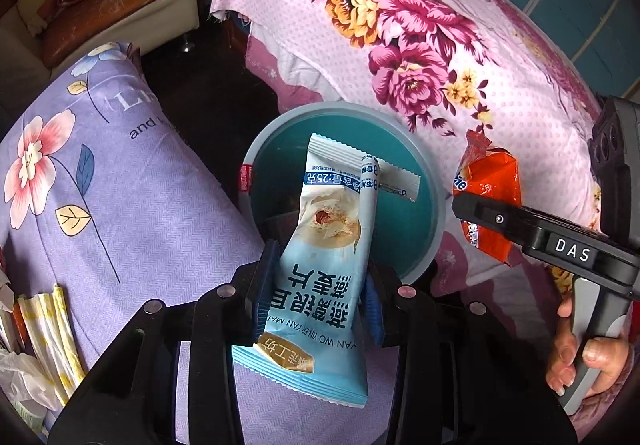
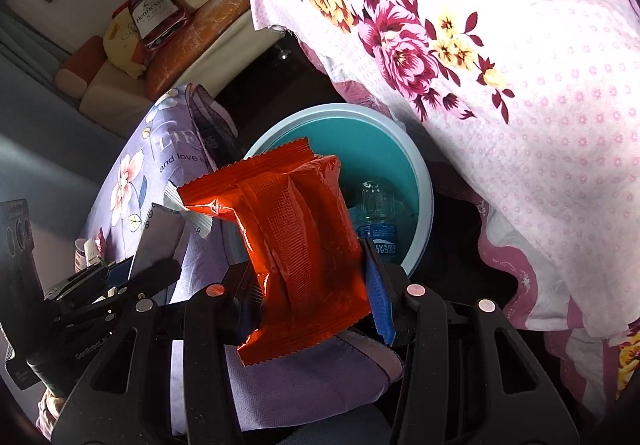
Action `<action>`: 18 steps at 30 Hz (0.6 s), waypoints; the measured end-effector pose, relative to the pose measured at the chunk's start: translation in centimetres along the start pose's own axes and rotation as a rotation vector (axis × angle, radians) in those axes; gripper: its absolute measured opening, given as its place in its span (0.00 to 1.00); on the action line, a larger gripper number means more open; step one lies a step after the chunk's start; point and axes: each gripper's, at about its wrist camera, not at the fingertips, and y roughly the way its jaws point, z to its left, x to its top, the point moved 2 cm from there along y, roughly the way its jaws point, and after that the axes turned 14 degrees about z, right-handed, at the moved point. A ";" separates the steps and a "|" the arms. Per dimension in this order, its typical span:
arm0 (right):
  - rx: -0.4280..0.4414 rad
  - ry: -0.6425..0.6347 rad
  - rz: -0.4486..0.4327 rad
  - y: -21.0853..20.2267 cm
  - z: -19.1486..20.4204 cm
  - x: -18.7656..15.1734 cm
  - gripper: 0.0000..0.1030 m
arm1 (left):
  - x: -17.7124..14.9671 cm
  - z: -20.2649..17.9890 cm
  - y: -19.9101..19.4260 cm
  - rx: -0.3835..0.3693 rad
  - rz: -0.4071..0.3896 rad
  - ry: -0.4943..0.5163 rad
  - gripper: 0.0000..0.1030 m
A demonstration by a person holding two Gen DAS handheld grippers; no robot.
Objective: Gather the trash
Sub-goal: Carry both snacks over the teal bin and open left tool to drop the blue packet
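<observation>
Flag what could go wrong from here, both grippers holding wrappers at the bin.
1. The left gripper clamps the light blue wrapper low down; its top leans over the teal bin, but the lower end overhangs the purple cloth and may land there.
2. The right gripper brings the orange wrapper close beside the left; they could collide.
3. The orange wrapper is over the near rim and may drop outside.

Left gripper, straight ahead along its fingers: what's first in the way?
Probably the open mouth of the round teal bin; the left gripper, shut on the light blue snack wrapper, points into it. Depth is unclear.
</observation>
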 end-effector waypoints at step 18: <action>-0.052 0.017 0.023 0.9 -0.7 1.7 0.42 | 2.4 -0.5 1.0 0.013 -0.044 -0.005 0.85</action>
